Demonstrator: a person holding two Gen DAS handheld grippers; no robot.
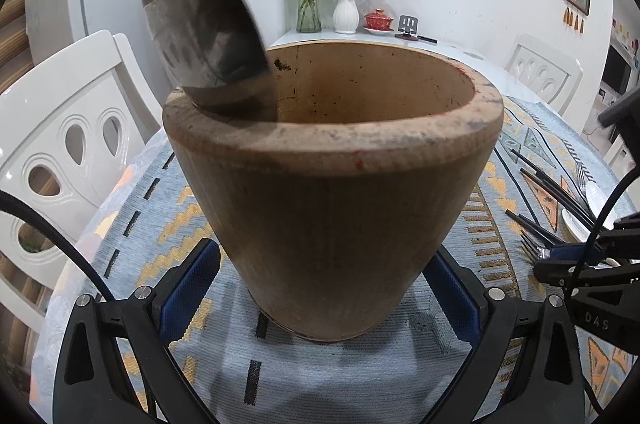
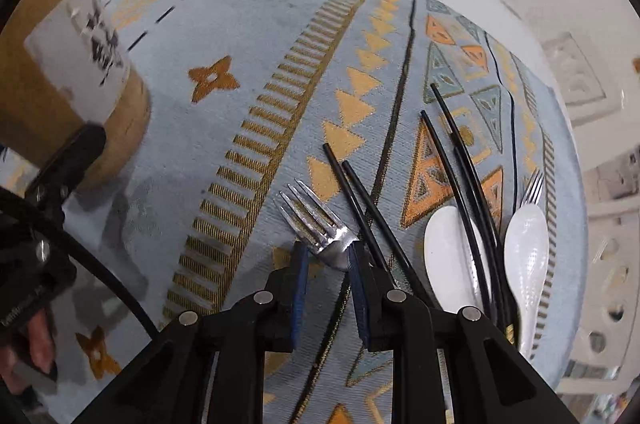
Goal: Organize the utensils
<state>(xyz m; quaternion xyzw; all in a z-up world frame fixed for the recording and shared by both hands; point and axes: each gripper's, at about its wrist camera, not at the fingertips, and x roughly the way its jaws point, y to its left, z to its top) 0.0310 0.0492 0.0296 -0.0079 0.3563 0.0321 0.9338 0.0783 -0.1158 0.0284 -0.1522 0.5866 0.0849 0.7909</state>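
Note:
A tall wooden utensil holder (image 1: pixel 332 191) stands on the patterned cloth, with a metal spatula blade (image 1: pixel 200 23) leaning out of it. My left gripper (image 1: pixel 324 252) is open and straddles the holder's base, its blue pads (image 1: pixel 188 288) just off the wall. In the right wrist view a steel fork (image 2: pixel 316 224) lies on the cloth. My right gripper (image 2: pixel 327 250) points down over the fork's neck, its jaws narrow. The right pad (image 2: pixel 356 264) touches the neck and a sliver of gap shows on the left. Black chopsticks (image 2: pixel 448 163), two white spoons (image 2: pixel 448 256) and a second fork (image 2: pixel 532 187) lie to the right.
The holder (image 2: pixel 80 95) shows at the left edge of the right wrist view, with a hand (image 2: pixel 36 344) below it. White chairs (image 1: pixel 60 127) ring the round table. Two vases (image 1: pixel 344 11) and a red lidded cup (image 1: pixel 378 19) stand at its far side.

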